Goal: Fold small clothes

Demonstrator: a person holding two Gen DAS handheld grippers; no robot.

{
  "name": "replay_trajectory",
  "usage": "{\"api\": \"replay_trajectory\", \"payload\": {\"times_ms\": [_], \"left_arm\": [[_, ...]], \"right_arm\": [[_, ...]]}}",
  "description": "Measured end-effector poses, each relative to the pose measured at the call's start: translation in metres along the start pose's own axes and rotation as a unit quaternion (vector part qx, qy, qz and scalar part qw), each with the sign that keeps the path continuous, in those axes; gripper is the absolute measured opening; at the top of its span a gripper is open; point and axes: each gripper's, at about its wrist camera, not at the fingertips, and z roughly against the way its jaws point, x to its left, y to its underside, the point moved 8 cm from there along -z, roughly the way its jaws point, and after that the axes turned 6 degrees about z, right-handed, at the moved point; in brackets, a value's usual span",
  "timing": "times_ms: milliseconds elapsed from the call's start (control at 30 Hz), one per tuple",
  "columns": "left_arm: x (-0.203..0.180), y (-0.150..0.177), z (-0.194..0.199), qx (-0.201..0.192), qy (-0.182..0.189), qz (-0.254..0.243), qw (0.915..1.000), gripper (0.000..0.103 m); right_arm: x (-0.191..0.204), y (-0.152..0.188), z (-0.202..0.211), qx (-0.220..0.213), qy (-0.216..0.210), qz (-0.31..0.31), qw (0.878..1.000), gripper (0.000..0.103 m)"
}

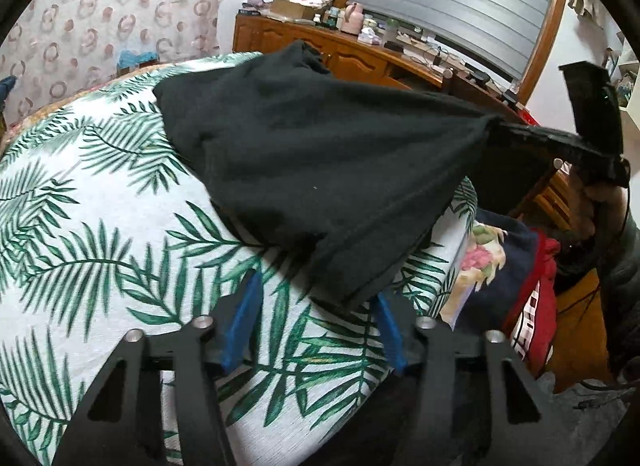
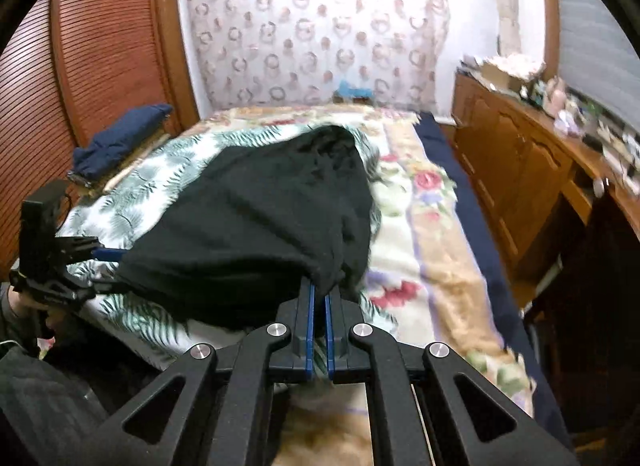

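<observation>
A black garment point(image 1: 300, 153) lies on a leaf-print cloth point(image 1: 100, 205) spread over the bed, with its near edge lifted. My right gripper point(image 2: 320, 294) is shut on one near corner of the black garment point(image 2: 260, 217), its blue pads pinching the bunched fabric. In the left wrist view that right gripper point(image 1: 496, 127) pulls the corner taut at the right. My left gripper point(image 1: 316, 326) stands open, and the garment's other near corner hangs between its blue fingers, close to the right one. The right wrist view shows the left gripper point(image 2: 112, 270) at that corner.
A floral blanket point(image 2: 432, 234) covers the bed to the right of the leaf cloth. A cluttered wooden dresser point(image 2: 520, 153) runs along the right wall. A pile of red and navy clothes point(image 1: 520, 274) lies by the bed's edge. A folded navy cloth point(image 2: 120, 137) sits at the far left.
</observation>
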Motion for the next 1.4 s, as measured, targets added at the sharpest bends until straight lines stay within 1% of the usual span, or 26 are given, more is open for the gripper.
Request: {"api": "replay_trajectory", "payload": {"times_ms": [67,133,200,233,300,367,433,533,567,600,633,667,733,767,833,933,1067,1100,1167,1233,1267,1300,1333,1367,1400], "left_arm": [[-0.003,-0.001,-0.002,0.001,0.001,-0.006,1.0000,0.048],[-0.007,-0.002,-0.003,0.003,0.012,-0.008,0.9999,0.021],[-0.011,-0.003,0.000,-0.005,0.014,-0.015,0.9998,0.009],[-0.015,-0.005,0.006,-0.016,0.014,-0.021,0.9996,0.008],[-0.026,-0.012,0.026,-0.044,0.026,-0.024,0.9984,0.007],[-0.032,-0.016,0.042,-0.060,0.022,-0.031,0.9975,0.006],[-0.033,-0.016,0.047,-0.060,0.019,-0.035,0.9974,0.006],[-0.023,-0.011,0.037,-0.044,0.005,-0.030,0.9986,0.006],[-0.021,-0.010,0.033,-0.038,0.006,-0.026,0.9989,0.006],[-0.020,-0.008,0.031,-0.035,0.007,-0.024,0.9991,0.006],[-0.019,-0.007,0.029,-0.033,0.008,-0.024,0.9991,0.006],[-0.019,-0.006,0.027,-0.030,0.007,-0.026,0.9992,0.006],[-0.019,-0.005,0.025,-0.027,0.006,-0.027,0.9993,0.006],[-0.020,-0.004,0.024,-0.025,0.005,-0.027,0.9993,0.006],[-0.019,-0.001,0.021,-0.018,0.003,-0.027,0.9995,0.006],[-0.016,0.001,0.016,-0.011,0.000,-0.019,0.9998,0.006],[-0.012,0.005,0.012,-0.003,-0.001,-0.012,0.9999,0.006],[-0.012,0.006,0.011,-0.002,-0.001,-0.011,0.9999,0.006],[-0.009,0.007,0.007,0.005,0.000,-0.004,1.0000,0.007],[-0.009,0.007,0.004,0.007,0.002,0.001,1.0000,0.007],[-0.008,0.007,0.004,0.007,0.004,0.003,1.0000,0.007],[-0.009,0.007,0.004,0.007,0.006,0.004,1.0000,0.007],[-0.009,0.006,0.003,0.007,0.008,0.004,0.9999,0.007],[-0.009,0.006,0.003,0.006,0.010,0.003,0.9999,0.007],[-0.009,0.005,0.003,0.006,0.010,0.002,0.9999,0.007]], "right_arm": [[0.002,0.006,-0.009,0.011,-0.004,-0.003,1.000,0.004],[0.005,0.000,-0.013,0.014,-0.008,-0.001,1.000,0.004],[0.005,-0.004,-0.015,0.013,-0.007,0.002,1.000,0.004],[0.003,-0.004,-0.013,0.013,-0.006,0.003,1.000,0.004],[0.003,-0.008,-0.008,0.010,-0.004,0.004,1.000,0.004],[0.005,-0.008,-0.002,0.001,-0.010,0.005,1.000,0.004],[0.008,-0.005,0.005,-0.005,-0.017,0.003,1.000,0.004],[0.009,0.004,-0.001,-0.001,-0.016,-0.003,1.000,0.004],[0.009,0.005,-0.006,-0.001,-0.013,-0.009,1.000,0.004],[0.007,0.006,-0.010,0.000,-0.011,-0.019,1.000,0.008],[0.005,0.006,-0.015,0.000,-0.007,-0.029,1.000,0.020],[0.003,0.004,-0.019,-0.005,-0.003,-0.036,0.999,0.037],[-0.001,0.003,-0.026,-0.013,0.013,-0.042,0.999,0.058],[-0.002,0.002,-0.030,-0.018,0.017,-0.044,0.999,0.058],[-0.004,0.000,-0.039,-0.019,0.013,-0.055,0.998,0.059],[-0.007,0.002,-0.055,-0.010,0.010,-0.068,0.998,0.059],[-0.006,0.009,-0.074,0.017,-0.008,-0.083,0.996,0.059],[-0.006,0.011,-0.077,0.024,-0.012,-0.088,0.996,0.059],[-0.005,0.011,-0.078,0.023,-0.019,-0.095,0.995,0.059],[-0.002,0.008,-0.077,0.024,-0.018,-0.083,0.996,0.059],[0.000,0.006,-0.076,0.024,-0.014,-0.074,0.997,0.054],[0.000,0.005,-0.075,0.024,-0.007,-0.068,0.997,0.053],[0.001,0.004,-0.074,0.023,0.000,-0.059,0.998,0.049],[0.001,0.004,-0.072,0.021,-0.001,-0.052,0.998,0.035],[0.007,0.003,-0.071,0.021,-0.026,-0.050,0.998,0.023]]}}
